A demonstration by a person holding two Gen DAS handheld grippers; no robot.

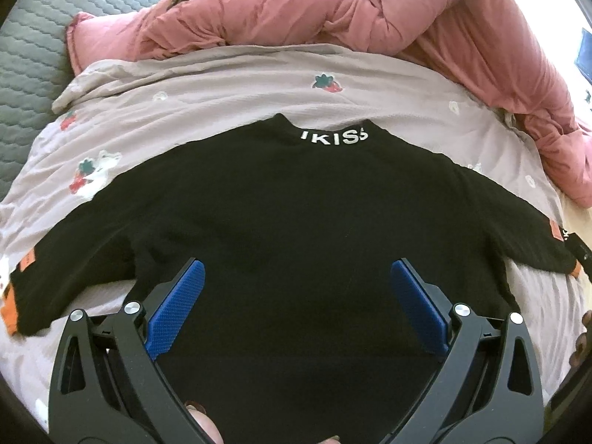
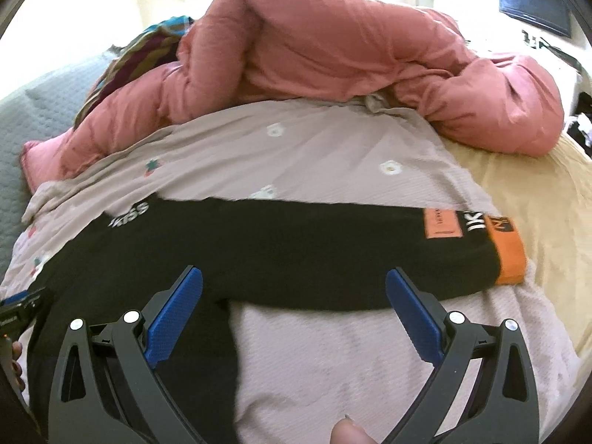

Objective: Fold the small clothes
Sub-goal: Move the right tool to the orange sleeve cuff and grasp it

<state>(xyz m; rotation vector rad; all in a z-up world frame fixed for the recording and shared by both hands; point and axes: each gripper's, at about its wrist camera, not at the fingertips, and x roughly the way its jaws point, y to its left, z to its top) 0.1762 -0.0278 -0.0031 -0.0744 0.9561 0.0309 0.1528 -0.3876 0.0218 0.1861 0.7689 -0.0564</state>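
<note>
A black top (image 1: 288,214) is lying flat, sleeves spread, on a strawberry-print sheet (image 1: 222,85) before a pink duvet (image 1: 296,3). The left gripper (image 1: 296,285) is hovering over its body with fingers spread wide, grasping nothing; the right gripper (image 2: 294,292) is gaping likewise beside the right sleeve (image 2: 370,244).

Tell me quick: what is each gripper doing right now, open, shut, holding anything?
Left gripper: open, holding nothing, over the black shirt.
Right gripper: open, holding nothing, near the shirt's sleeve.
</note>
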